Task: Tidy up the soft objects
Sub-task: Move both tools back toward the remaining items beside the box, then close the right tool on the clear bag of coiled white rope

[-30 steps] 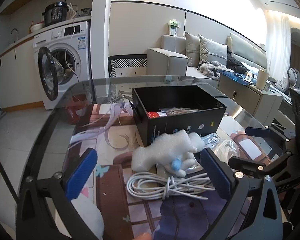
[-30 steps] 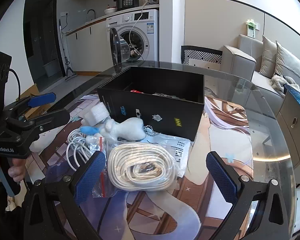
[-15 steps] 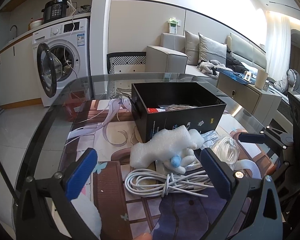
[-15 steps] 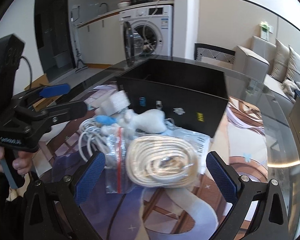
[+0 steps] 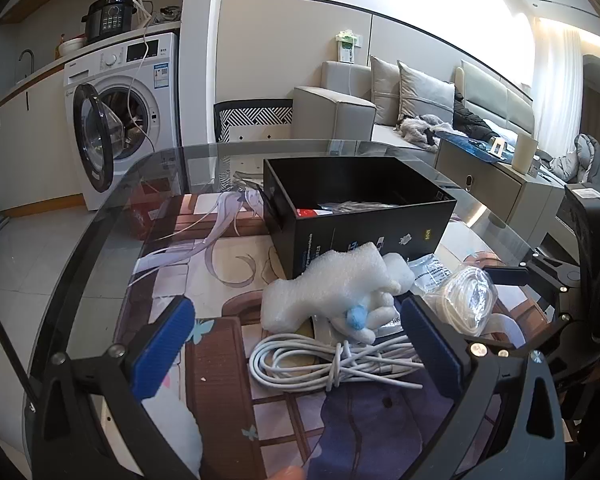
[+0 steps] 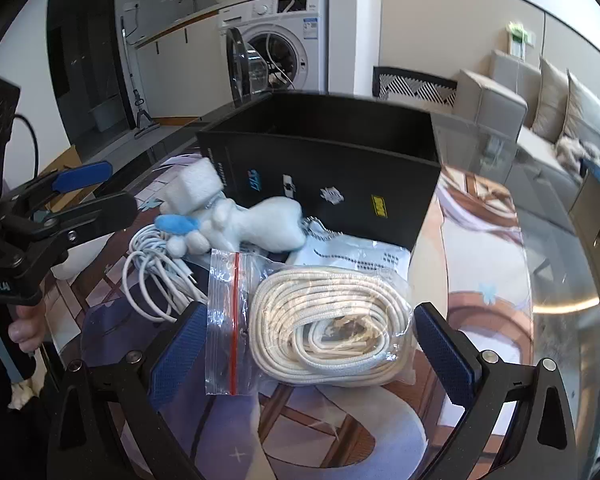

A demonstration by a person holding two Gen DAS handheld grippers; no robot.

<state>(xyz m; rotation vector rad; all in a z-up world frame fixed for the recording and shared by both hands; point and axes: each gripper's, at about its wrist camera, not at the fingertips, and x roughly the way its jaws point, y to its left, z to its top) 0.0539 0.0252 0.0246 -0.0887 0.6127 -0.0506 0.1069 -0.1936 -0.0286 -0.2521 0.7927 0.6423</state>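
A black open box (image 5: 360, 208) stands on the glass table; it also shows in the right wrist view (image 6: 320, 168). In front of it lie a white foam piece (image 5: 324, 284), a white plush toy with a blue part (image 6: 256, 228), a bundle of white cable (image 5: 332, 364) and a zip bag with coiled cream rope (image 6: 324, 324). My left gripper (image 5: 296, 340) is open and empty, with the foam and cable between its fingers' line. My right gripper (image 6: 312, 344) is open, its fingers either side of the rope bag.
A printed mat (image 5: 228, 264) covers the table under the glass. A printed leaflet in plastic (image 6: 360, 252) lies under the rope bag. A washing machine (image 5: 120, 116) with its door open stands beyond the table's far left edge. A sofa (image 5: 400, 104) stands behind.
My right gripper has moved forward and down, so the rope bag now lies between its fingers. My left gripper has barely moved. No object has shifted.
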